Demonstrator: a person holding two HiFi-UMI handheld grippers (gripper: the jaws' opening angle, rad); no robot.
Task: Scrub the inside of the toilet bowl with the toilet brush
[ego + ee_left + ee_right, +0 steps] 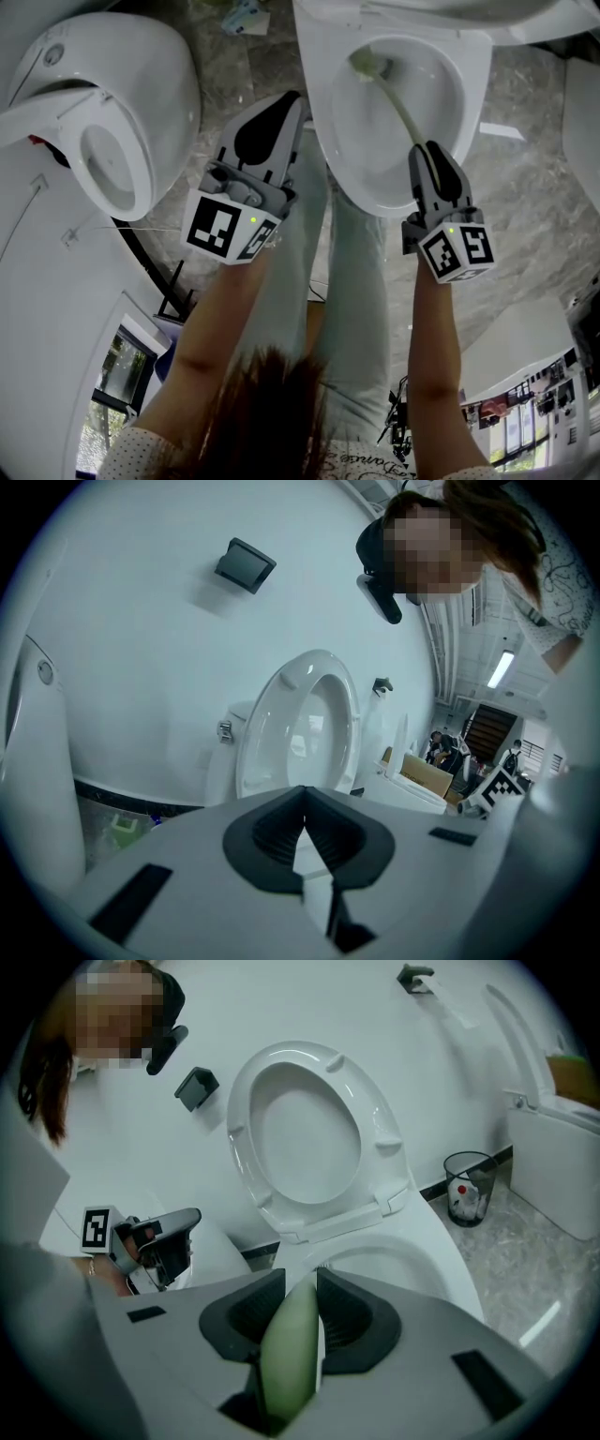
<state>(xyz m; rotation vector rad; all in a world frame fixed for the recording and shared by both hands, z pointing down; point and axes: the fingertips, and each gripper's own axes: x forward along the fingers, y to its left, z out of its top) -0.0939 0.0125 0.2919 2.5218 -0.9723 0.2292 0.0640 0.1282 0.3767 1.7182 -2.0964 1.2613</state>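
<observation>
Toilet brush (401, 105), one, in right tongs (429, 150)

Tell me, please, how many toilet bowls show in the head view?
2. One toilet bowl is at centre, with the toilet brush reaching into it; a second toilet bowl stands at the left. A white fixture cut off at right may be a third.

White toilet bowl (342, 131), pale green toilet brush (397, 106), seemingly grey marbled floor (525, 187)
</observation>
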